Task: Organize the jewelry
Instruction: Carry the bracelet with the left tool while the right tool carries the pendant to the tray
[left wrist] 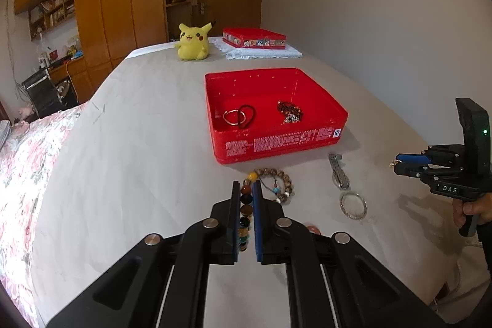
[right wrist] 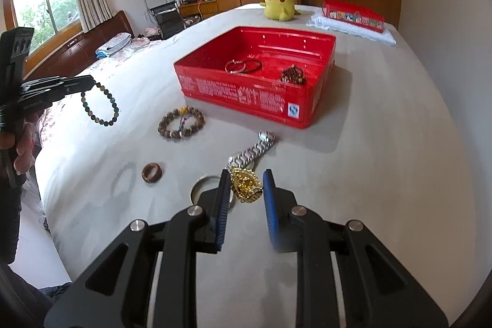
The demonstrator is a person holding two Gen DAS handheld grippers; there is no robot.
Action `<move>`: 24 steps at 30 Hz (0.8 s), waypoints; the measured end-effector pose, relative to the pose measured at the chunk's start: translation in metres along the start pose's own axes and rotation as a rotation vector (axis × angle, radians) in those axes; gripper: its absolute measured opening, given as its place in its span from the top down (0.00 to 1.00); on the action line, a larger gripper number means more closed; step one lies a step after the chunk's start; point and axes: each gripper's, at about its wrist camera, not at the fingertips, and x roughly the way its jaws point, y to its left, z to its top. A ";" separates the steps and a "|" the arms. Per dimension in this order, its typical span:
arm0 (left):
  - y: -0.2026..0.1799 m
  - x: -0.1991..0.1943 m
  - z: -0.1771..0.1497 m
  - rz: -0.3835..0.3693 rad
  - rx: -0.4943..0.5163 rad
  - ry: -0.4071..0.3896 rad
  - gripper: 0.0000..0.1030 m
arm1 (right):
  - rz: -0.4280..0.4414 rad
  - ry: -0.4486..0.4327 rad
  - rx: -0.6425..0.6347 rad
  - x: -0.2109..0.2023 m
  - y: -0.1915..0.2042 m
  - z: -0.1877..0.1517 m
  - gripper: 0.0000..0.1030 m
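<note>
My left gripper (left wrist: 247, 188) is shut on a dark multicoloured bead bracelet (left wrist: 245, 212), which hangs from it above the bed in the right wrist view (right wrist: 100, 106). My right gripper (right wrist: 246, 177) holds a gold pendant (right wrist: 246, 185) between its pads; in the left wrist view it (left wrist: 396, 163) looks closed, with a gold bit at the tips. The open red tin (left wrist: 276, 140) (right wrist: 246, 100) holds a ring bangle, a black cord and a beaded piece. A wooden bead bracelet (left wrist: 276, 185) (right wrist: 181, 122), a metal watch (left wrist: 339, 171) (right wrist: 250, 151) and a silver bangle (left wrist: 353, 205) lie on the sheet.
A brown ring (right wrist: 151, 172) lies on the sheet left of my right gripper. A Pikachu plush (left wrist: 192, 41) and the tin's lid (left wrist: 253, 38) on a white cloth stand at the far end. A floral quilt (left wrist: 21, 168) covers the left side.
</note>
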 end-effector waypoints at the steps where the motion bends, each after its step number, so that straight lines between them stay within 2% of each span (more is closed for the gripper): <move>1: -0.001 0.001 0.002 -0.001 0.001 -0.001 0.93 | 0.001 -0.002 -0.003 -0.001 0.000 0.002 0.81; 24: -0.020 0.022 0.087 -0.021 0.096 -0.060 0.93 | 0.030 -0.039 -0.066 -0.005 -0.001 0.086 0.81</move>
